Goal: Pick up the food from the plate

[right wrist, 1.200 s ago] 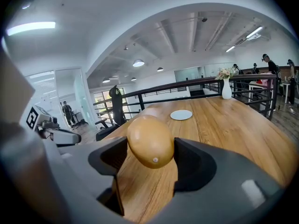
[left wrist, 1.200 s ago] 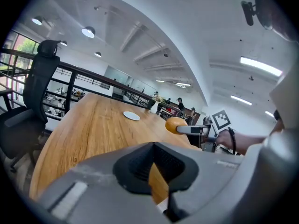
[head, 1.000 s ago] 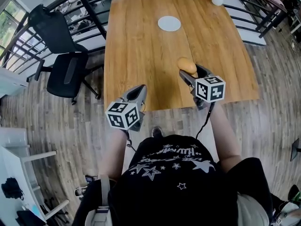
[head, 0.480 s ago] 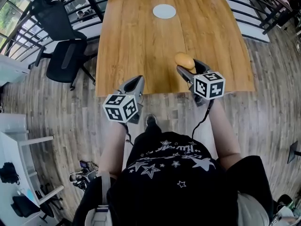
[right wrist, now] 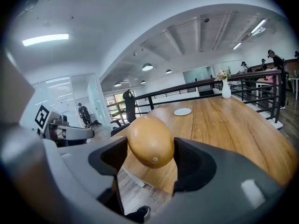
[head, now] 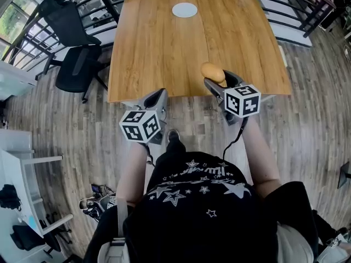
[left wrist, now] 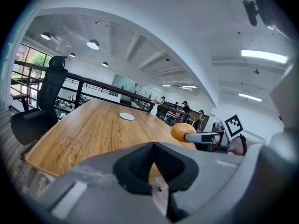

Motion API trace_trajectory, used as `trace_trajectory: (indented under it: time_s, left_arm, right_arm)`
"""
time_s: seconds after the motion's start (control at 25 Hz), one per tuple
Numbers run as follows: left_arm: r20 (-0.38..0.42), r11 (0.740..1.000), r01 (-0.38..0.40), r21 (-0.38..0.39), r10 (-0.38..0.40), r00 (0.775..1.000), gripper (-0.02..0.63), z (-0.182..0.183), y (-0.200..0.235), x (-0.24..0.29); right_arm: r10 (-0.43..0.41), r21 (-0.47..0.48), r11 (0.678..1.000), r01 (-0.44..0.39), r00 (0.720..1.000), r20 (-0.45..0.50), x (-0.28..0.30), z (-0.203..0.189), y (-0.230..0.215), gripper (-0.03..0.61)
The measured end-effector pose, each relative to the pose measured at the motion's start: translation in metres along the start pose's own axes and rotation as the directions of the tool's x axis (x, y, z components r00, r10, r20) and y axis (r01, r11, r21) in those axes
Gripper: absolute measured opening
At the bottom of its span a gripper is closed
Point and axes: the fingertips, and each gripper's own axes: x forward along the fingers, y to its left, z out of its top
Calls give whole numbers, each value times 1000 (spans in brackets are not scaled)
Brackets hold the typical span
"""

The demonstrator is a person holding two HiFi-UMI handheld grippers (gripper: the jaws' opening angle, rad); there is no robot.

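one food item (right wrist: pixel 150 140) clamped btwn right gripper (right wrist: pixel 148 161) jaws, off plate (head: pixel 184 9)

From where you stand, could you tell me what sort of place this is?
Probably an open-plan office: a large wooden table, a black office chair beside it, and strip lights overhead.
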Motion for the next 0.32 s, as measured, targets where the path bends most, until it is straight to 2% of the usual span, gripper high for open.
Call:
trace_trajectory:
  time_s: [0.32]
  left_arm:
    - [9,1000,1,5,-1,1000,2,-25,-35,-27]
  right_arm:
    - [8,1,1000,-8,1000,10,-44,-25,16,311]
